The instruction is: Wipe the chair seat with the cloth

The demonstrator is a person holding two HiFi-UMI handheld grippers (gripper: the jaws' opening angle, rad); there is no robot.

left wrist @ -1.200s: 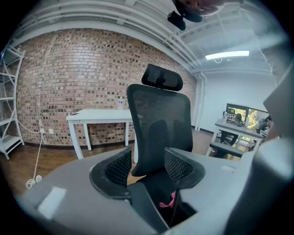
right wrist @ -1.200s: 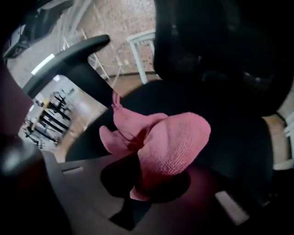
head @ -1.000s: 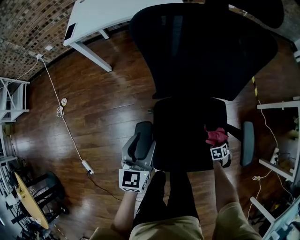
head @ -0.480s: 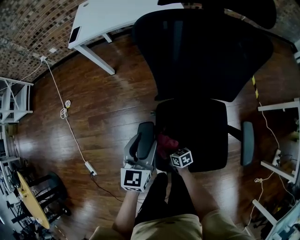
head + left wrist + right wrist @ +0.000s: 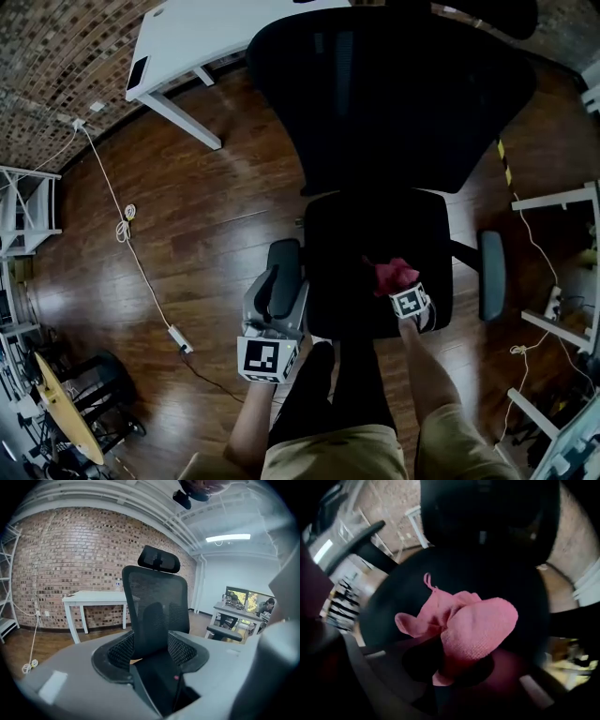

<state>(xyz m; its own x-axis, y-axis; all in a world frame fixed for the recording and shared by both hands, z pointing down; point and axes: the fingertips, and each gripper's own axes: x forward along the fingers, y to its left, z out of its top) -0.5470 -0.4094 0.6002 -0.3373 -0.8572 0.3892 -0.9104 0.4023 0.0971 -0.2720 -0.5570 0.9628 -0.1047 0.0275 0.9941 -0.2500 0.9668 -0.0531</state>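
Observation:
The black office chair's seat point(image 5: 366, 244) lies just ahead of me, below its tall mesh backrest point(image 5: 394, 94). My right gripper point(image 5: 399, 287) is shut on a bunched pink cloth point(image 5: 394, 273), which presses on the seat's front right part. In the right gripper view the cloth point(image 5: 473, 625) bulges out from between the jaws of the right gripper point(image 5: 459, 665) over the dark seat point(image 5: 440, 573). My left gripper point(image 5: 274, 298) sits at the chair's left armrest point(image 5: 284, 264), and its jaws close round that black pad point(image 5: 157, 681). The backrest point(image 5: 157, 606) stands ahead in that view.
A white table point(image 5: 197, 37) stands at the back left by the brick wall. A white cable point(image 5: 122, 220) with a power block point(image 5: 178, 339) trails over the wood floor on the left. The right armrest point(image 5: 491, 274) sticks out. White racks point(image 5: 562, 272) and cords stand at the right.
My right gripper swept the cloth from the seat's front right across to the front left edge, then back to the right. The left gripper stayed at the armrest.

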